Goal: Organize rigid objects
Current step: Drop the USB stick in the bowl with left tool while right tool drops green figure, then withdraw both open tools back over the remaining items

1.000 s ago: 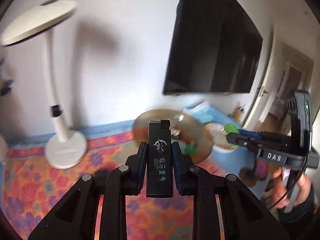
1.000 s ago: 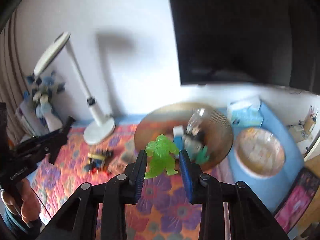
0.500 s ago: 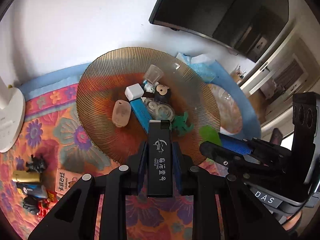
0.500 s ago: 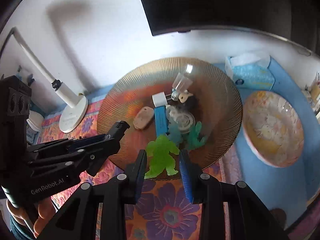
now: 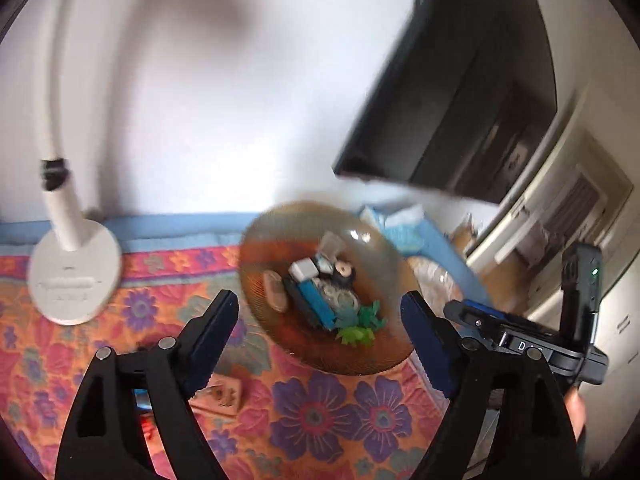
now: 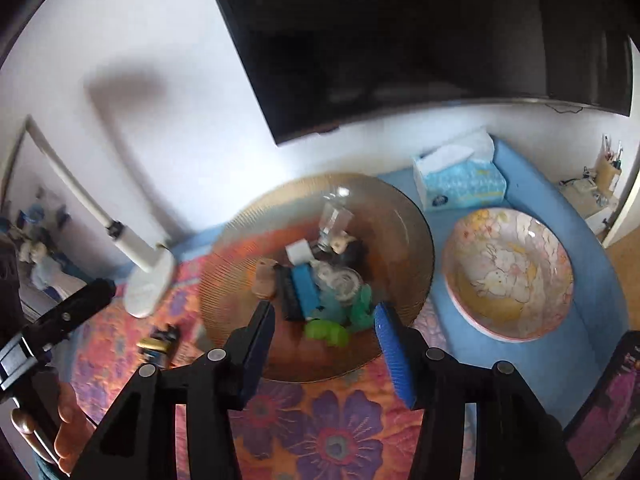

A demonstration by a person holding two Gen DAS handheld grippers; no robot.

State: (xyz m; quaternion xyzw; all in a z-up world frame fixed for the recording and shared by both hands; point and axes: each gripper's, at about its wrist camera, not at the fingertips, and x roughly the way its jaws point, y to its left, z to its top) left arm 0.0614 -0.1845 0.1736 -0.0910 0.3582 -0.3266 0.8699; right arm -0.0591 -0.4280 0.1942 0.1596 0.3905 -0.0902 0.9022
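An amber ribbed glass plate (image 5: 262, 256) (image 6: 404, 240) holds several small items on the floral cloth. My left gripper (image 5: 319, 309) hovers in front of it, its jaws opening wide with nothing between them. A black stick (image 5: 295, 294) (image 6: 289, 296) lies in the plate beside a blue block (image 5: 316, 300) (image 6: 305, 286). My right gripper (image 6: 324, 314) is over the plate's near rim, jaws opening. The bright green figure (image 6: 326, 332) (image 5: 355, 334) lies on the plate just beyond its tips, free of the pads. The right gripper (image 5: 472, 318) also shows at the right of the left wrist view.
A white desk lamp (image 5: 74, 276) (image 6: 150, 280) stands left of the plate. A tissue box (image 6: 460, 180) and a pastel plate (image 6: 472, 312) sit on the blue mat at right. Small toys (image 6: 160, 344) and an orange box (image 5: 220, 392) lie on the cloth. A black screen (image 6: 400, 40) hangs above.
Both grippers have opened. The black stick left the left jaws and the green figure left the right jaws; both now lie in the amber plate. The left view pulled back from the plate.
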